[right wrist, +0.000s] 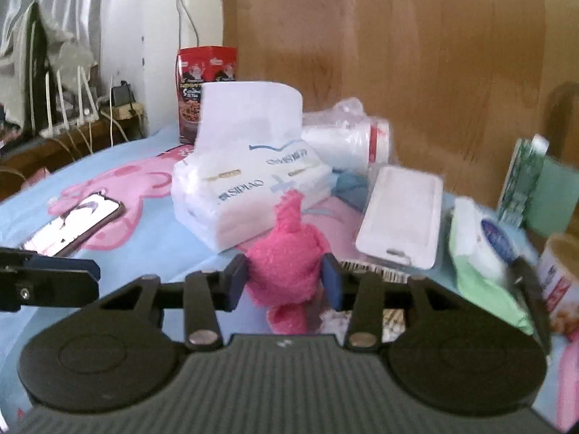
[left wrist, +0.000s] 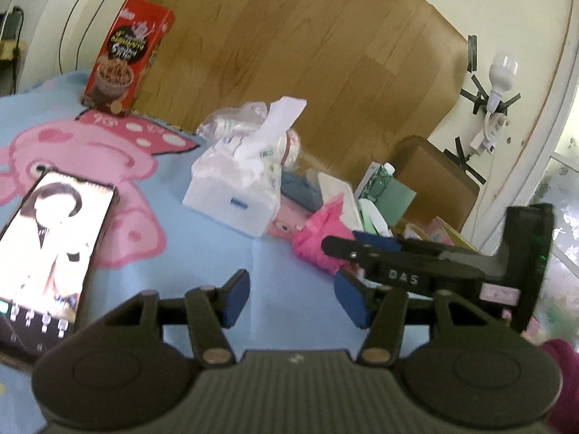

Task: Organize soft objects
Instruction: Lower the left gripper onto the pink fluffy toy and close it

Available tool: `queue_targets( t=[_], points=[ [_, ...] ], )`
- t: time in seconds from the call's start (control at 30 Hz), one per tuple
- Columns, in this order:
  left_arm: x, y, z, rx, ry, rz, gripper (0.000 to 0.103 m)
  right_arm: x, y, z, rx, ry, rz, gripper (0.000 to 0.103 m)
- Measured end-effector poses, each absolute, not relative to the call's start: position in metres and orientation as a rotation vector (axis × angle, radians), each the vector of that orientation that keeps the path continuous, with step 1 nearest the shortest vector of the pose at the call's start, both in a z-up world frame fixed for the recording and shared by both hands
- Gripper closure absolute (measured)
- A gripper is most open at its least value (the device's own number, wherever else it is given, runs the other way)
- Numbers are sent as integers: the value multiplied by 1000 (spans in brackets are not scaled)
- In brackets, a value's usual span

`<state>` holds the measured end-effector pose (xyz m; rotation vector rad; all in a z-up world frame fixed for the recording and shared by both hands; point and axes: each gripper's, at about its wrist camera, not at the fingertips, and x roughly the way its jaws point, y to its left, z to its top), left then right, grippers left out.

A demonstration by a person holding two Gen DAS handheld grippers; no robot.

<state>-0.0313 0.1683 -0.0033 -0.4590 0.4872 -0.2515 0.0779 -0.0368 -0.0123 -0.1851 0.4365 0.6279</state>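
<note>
Just ahead of the right gripper (right wrist: 286,282), the tissue pack (right wrist: 249,195) reads "SIPIAO" on its wrapper. The right gripper's finger, seen across from the left one, carries "DAS" (left wrist: 403,277). The red box (left wrist: 126,54) far ahead has print too blurred to read.

Black fingers (right wrist: 237,282), blue pads (left wrist: 237,298).

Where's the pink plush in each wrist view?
Left wrist: pink plush right of centre, held at the right gripper tips.
Right wrist: plush low centre, between the fingers.
Shared landmark: tissue pack, just behind the plush.
</note>
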Motion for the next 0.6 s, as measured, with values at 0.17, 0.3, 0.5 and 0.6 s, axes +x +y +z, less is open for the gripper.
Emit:
queue_targets(
  t=[0.17,0.3,0.5,0.6],
  points=[
    [-29,167,-9,-475,517,-306,49,26,-53,-12,-378,335,647,57],
    [-20,150,-9,-478,547,-400,42,-11,-76,-26,-546,303,589,56],
    [-7,107,-3,-406,586,-508,36,-22,-110,-36,-551,327,476,56],
    [-3,91,-2,-400,614,-544,35,-18,-115,-35,-458,362,513,50]
  ],
)
